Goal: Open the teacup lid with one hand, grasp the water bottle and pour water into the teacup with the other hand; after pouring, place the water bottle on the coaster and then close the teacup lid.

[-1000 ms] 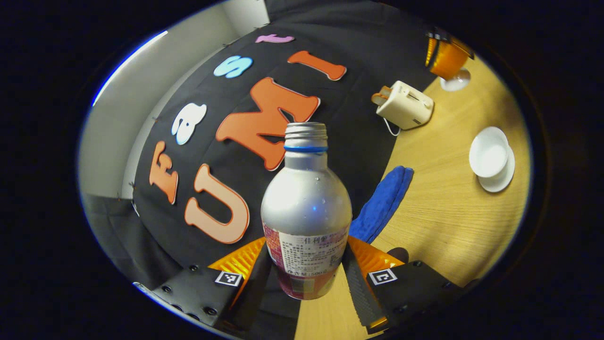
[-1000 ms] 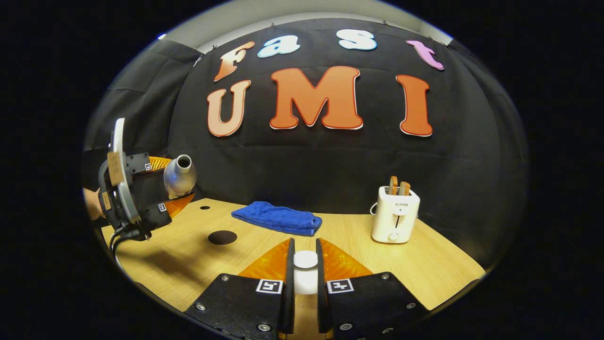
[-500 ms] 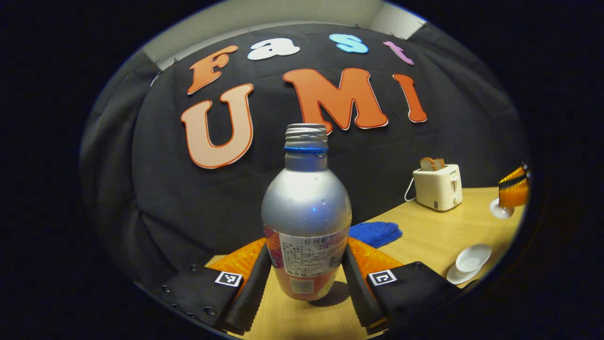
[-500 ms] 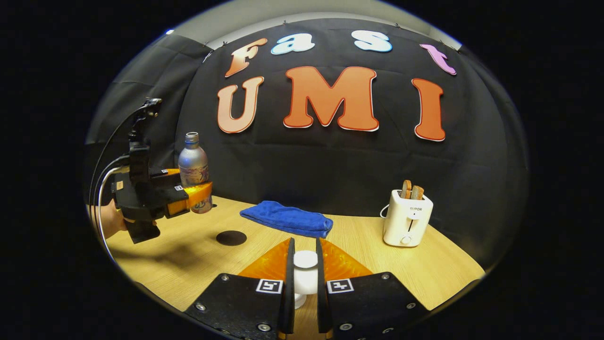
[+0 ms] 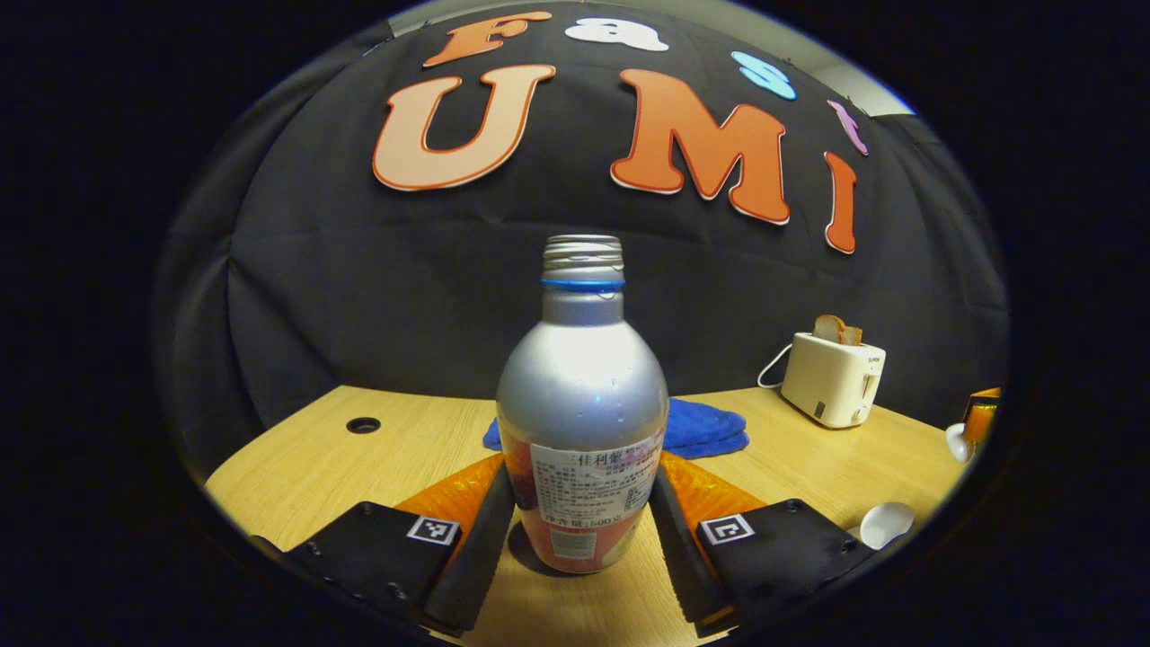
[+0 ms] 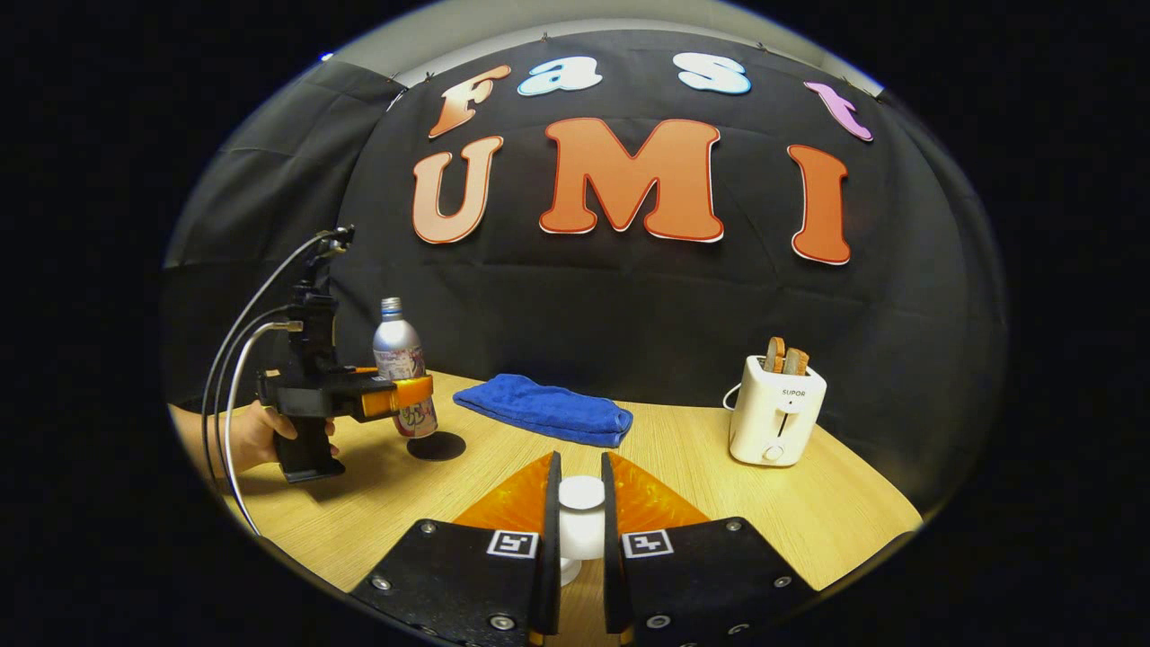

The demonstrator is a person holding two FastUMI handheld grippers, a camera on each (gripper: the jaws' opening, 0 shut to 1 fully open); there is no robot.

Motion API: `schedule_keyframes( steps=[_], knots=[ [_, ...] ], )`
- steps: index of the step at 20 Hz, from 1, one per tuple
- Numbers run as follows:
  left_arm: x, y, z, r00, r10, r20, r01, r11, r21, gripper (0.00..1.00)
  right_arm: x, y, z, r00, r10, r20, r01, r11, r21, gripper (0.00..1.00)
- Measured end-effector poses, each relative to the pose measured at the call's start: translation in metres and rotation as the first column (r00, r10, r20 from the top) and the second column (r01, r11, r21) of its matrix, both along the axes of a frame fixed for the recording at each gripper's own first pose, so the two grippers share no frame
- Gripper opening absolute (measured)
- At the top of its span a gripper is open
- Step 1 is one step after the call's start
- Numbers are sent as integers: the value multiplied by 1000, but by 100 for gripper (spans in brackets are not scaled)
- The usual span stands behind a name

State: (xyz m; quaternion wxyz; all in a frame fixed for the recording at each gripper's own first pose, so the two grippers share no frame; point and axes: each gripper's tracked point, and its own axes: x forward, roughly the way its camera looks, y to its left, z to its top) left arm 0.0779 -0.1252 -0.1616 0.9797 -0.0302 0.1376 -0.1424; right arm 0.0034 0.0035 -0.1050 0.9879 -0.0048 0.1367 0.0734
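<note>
Left gripper (image 5: 582, 530) jaws are clamping the upright bottle (image 5: 582, 404), standing on the coaster (image 6: 436, 446). Right gripper (image 6: 580, 530) jaws are pinching the lid (image 6: 581, 517).

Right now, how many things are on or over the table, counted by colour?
White: 3, the toaster, the teacup, the teacup lid
Silver: 1, the water bottle
Blue: 1, the towel
Dark: 1, the coaster
Total: 6
</note>
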Motion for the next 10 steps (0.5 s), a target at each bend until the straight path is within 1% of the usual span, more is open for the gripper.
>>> schedule_keyframes(
  steps=[1,2,3,4,5,6,7,8,9,10],
  knots=[
    [1,1,-5,1000,2,-15,-2,1000,10,82,1,0,-2,1000,-1,-3,1,1000,-2,20],
    [2,2,-8,1000,2,-22,-1,1000,21,79,1,-1,-3,1000,-1,-4,1,1000,-4,20],
    [3,4,-11,999,9,-30,-8,999,38,79,2,-1,-3,1000,-2,-6,2,1000,-5,20],
    [3,5,-13,999,10,-36,-8,999,47,82,1,-1,-6,1000,0,-9,0,1000,-4,20],
    [3,4,-17,999,8,-48,-6,998,57,79,2,-2,-7,1000,-3,-11,3,1000,-3,20],
    [1,5,-20,998,9,-62,-5,997,72,82,3,-2,-10,1000,-3,-16,3,1000,-2,19],
    [2,7,-24,997,14,-70,-8,996,84,83,3,-2,-11,1000,-5,-22,5,1000,-2,20],
    [1,8,-25,997,16,-79,-9,996,93,83,4,-4,-13,1000,-6,-26,6,1000,-1,20],
    [5,8,-22,998,16,-62,-11,996,84,80,4,-3,-15,1000,-6,-30,6,1000,-2,20],
    [8,8,-26,997,19,-70,-13,996,88,83,4,-4,-15,999,-8,-31,8,1000,-2,20]
  ],
)
